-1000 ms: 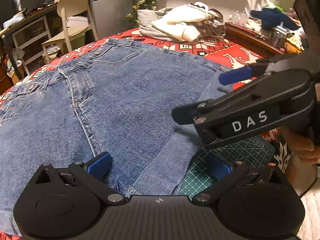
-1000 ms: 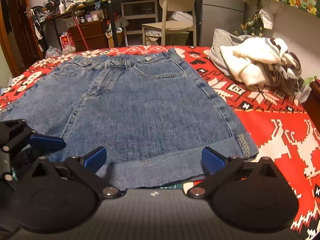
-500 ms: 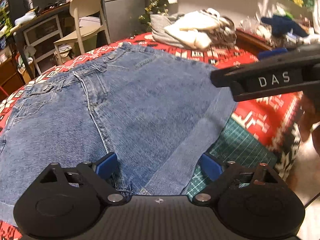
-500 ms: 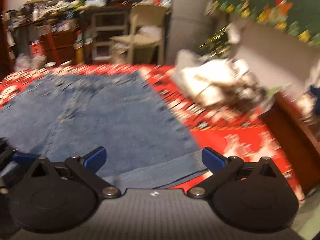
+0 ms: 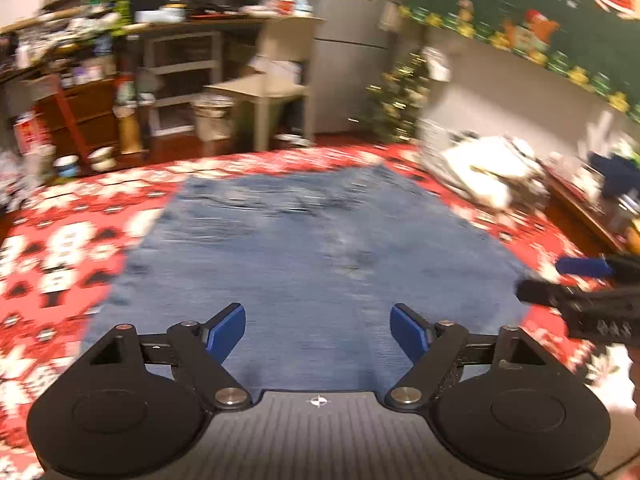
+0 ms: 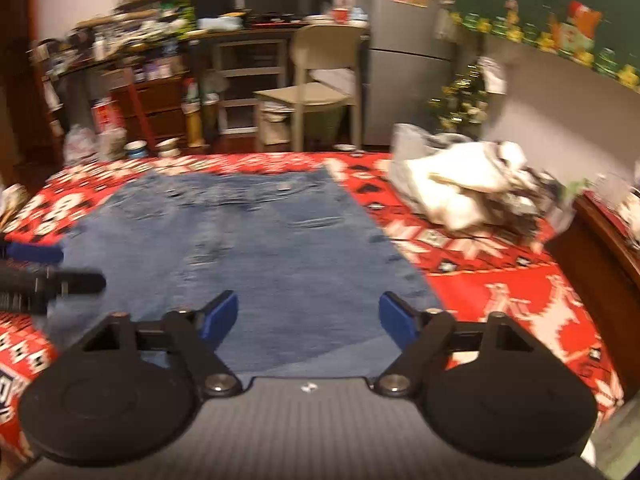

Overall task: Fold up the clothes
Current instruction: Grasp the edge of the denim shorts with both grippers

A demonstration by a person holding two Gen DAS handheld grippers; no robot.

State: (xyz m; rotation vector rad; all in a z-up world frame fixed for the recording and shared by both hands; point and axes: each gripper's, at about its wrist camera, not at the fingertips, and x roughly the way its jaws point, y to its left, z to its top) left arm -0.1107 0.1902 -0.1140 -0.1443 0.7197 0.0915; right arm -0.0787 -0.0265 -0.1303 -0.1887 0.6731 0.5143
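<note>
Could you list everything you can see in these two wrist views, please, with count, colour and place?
denim shorts: one, blue, spread flat on the bedspread, nothing gripping them
bedspread: one, red with white and black pattern, under the shorts
clothes pile: one heap, white and grey, far right of the bedspread
chair: one, beige, beyond the bed by the desk
small tree: one, green with gold trim, against the wall
left gripper: one, black with blue pads, jaws just closing partway, nothing between them
right gripper: one, black with blue pads, jaws just closing partway, nothing between them
</note>
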